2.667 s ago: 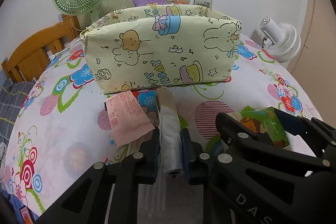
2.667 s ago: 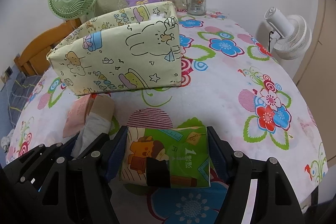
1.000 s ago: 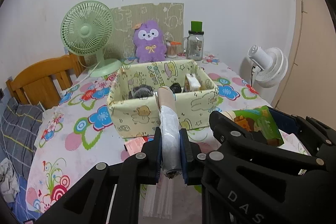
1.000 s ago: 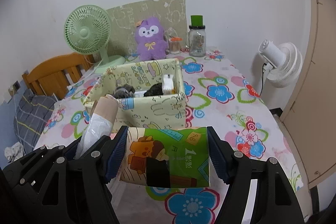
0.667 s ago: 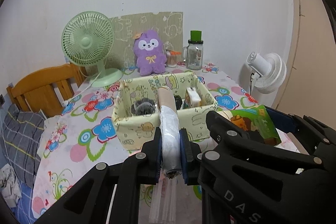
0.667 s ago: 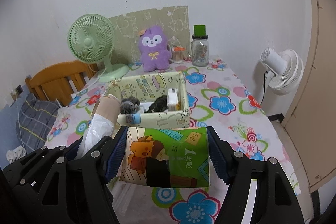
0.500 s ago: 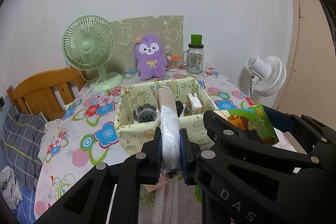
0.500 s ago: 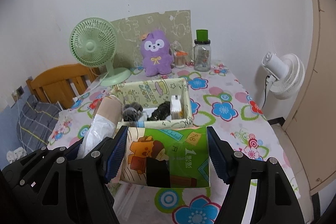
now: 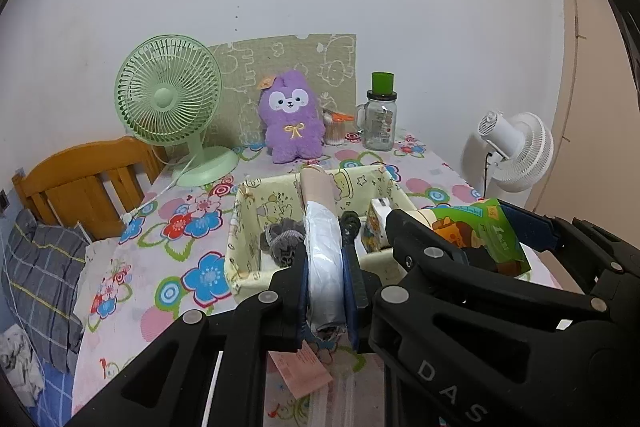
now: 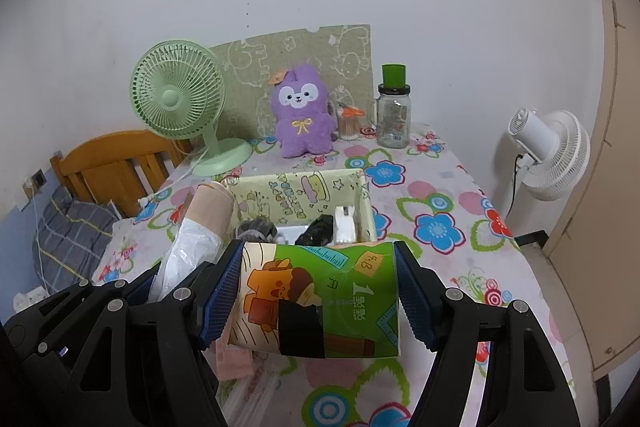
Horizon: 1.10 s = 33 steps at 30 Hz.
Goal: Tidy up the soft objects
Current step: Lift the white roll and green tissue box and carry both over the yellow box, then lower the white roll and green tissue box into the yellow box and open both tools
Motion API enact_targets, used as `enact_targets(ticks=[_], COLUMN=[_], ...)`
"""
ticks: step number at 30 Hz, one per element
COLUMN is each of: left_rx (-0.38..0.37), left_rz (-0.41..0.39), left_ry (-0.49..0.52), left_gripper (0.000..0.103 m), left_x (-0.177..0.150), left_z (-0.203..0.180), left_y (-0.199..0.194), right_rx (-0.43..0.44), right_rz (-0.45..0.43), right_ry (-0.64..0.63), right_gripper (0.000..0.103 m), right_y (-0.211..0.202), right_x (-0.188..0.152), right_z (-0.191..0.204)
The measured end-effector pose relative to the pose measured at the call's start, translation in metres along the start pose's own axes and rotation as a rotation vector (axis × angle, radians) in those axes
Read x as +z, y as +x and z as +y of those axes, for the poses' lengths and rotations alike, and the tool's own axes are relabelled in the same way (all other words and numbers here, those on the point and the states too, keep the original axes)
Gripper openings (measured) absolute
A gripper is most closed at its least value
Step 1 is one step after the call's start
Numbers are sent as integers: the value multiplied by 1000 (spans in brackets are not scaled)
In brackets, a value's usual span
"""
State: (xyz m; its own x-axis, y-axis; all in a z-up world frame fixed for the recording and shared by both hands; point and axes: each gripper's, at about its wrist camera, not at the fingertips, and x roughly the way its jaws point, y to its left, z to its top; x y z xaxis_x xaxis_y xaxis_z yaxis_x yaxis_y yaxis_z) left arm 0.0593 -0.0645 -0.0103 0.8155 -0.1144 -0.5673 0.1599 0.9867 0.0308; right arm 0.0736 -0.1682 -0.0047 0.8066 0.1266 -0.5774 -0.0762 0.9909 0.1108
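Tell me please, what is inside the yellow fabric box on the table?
Inside the yellow fabric box a grey fluffy item, a black item and a small white pack show. The green tissue pack covers the box's near part.

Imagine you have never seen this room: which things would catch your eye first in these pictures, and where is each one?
Closest to the cameras, the right gripper clamps a green cartoon tissue pack, and the left gripper pinches a roll of plastic bags. Both hang above the yellow cartoon storage box on the flowered tablecloth. Against the back wall sit a purple plush toy and, to its left, a green fan.
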Motion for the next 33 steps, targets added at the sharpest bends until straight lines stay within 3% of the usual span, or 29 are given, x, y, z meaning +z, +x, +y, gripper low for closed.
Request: enact_targets(ticks=[33], left_rx=[17], left_rz=[19], left_ry=[-2], left_gripper=[14], left_x=[37], left_z=[19], left_y=[70], right_rx=[14], right_rz=[13], right_ry=[-4], right_gripper=[75], right_y=[78], right_x=[40], right_z=[1])
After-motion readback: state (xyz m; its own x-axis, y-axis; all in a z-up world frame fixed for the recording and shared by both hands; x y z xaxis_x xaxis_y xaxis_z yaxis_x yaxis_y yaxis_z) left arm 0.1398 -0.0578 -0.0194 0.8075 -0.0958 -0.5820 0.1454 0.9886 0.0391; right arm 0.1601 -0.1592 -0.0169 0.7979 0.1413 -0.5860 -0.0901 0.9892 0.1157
